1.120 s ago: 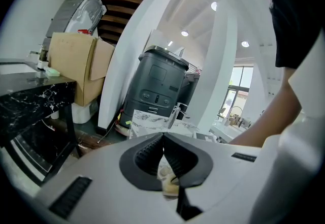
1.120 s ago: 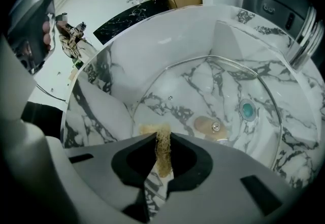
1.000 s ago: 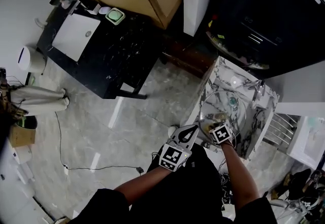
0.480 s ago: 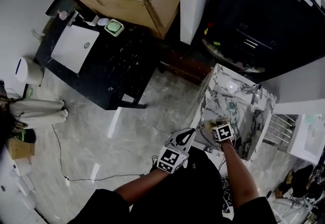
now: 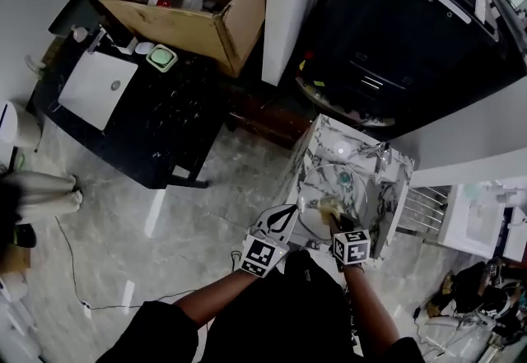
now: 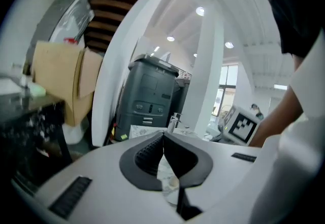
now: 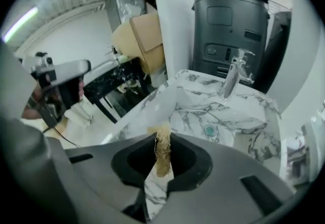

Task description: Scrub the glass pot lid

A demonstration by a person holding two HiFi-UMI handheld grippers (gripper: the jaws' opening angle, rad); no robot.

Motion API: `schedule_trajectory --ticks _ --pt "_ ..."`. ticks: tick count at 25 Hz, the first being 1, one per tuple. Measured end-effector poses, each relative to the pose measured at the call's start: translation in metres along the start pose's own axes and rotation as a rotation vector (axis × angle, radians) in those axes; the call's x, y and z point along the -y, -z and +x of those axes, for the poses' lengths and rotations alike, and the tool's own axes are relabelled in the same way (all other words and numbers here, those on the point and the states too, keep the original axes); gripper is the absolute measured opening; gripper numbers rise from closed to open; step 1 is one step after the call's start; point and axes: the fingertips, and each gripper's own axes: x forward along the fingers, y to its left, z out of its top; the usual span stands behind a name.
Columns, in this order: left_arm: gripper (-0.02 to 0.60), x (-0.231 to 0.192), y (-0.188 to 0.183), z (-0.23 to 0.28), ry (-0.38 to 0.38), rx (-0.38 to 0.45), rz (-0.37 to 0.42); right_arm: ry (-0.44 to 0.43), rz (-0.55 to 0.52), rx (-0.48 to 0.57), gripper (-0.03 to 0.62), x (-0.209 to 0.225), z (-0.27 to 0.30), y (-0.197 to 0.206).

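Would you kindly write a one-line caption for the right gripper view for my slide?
Right gripper clamps a tan fibrous scrubber above the marble sink, faucet behind.

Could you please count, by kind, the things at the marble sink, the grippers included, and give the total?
Grippers: 2, the left gripper and the right gripper
Glass pot lid: 1
Scrubber: 1
Faucet: 1
Marble sink: 1
Total: 6

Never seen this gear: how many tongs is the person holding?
2: the left tongs at the sink's edge, the right tongs over it, gripping a scrubber. None seem hidden.
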Motion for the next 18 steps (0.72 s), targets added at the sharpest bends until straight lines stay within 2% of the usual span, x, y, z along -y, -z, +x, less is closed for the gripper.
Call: schedule_trajectory --ticks 2,3,6,10,13,15,18 --pt "0.016 0.008 -0.017 0.0 -0.018 0.028 0.09 -0.042 0.105 0.075 0.06 -0.007 -0.025 -0.01" --pt "0.017 0.013 -0.024 0.0 -0.021 0.041 0.084 -0.055 0.132 0.113 0.06 -0.009 -0.039 -0.015" --pt "0.017 0.027 -0.042 0.003 -0.035 0.059 0.002 -0.058 0.167 0.227 0.06 -0.007 -0.085 -0.033" --pt "0.017 0.06 -0.06 0.017 0.029 0.052 -0.023 -0.018 0.24 0.375 0.06 0.009 -0.146 -0.059" --pt "0.017 0.095 -0.081 0.026 0.071 0.063 -0.05 0.058 0.21 0.493 0.06 0.03 -0.196 -0.075" --pt "0.017 0.118 -0.1 0.031 0.084 0.089 -0.067 0.107 0.15 0.551 0.06 0.042 -0.227 -0.082" --pt "0.017 0.152 -0.133 0.04 0.116 0.153 -0.078 0.131 0.052 0.606 0.058 0.05 -0.263 -0.087"
